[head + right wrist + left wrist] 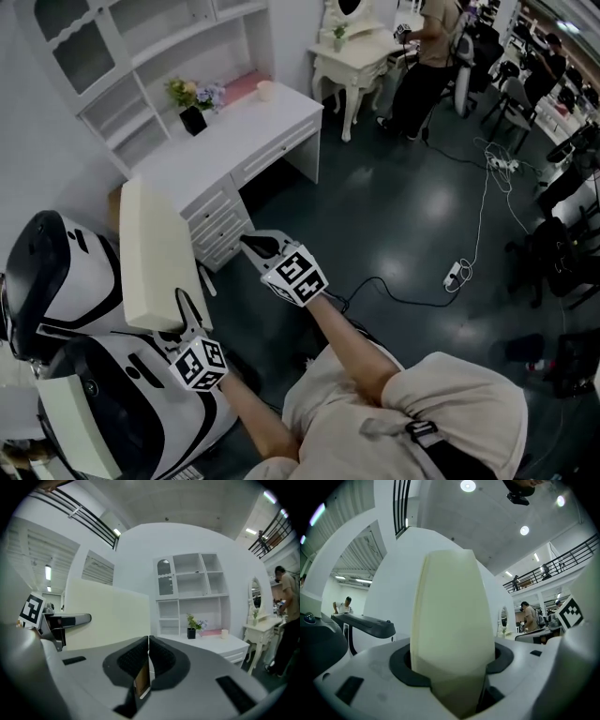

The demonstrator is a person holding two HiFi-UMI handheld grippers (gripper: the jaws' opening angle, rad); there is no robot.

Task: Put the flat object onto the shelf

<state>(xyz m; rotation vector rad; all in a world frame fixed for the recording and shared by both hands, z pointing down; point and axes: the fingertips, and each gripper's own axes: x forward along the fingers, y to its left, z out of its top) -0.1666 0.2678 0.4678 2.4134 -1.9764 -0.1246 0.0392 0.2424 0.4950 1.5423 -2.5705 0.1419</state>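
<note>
Left tongs [452,665] clamped on the base of the cream flat board [155,253]. Board stands upright on edge, in the air, short of the white counter [246,127]. Right tongs [148,656] pressed together, empty, just beside the board. Shelf [141,56] rises behind the counter.
</note>
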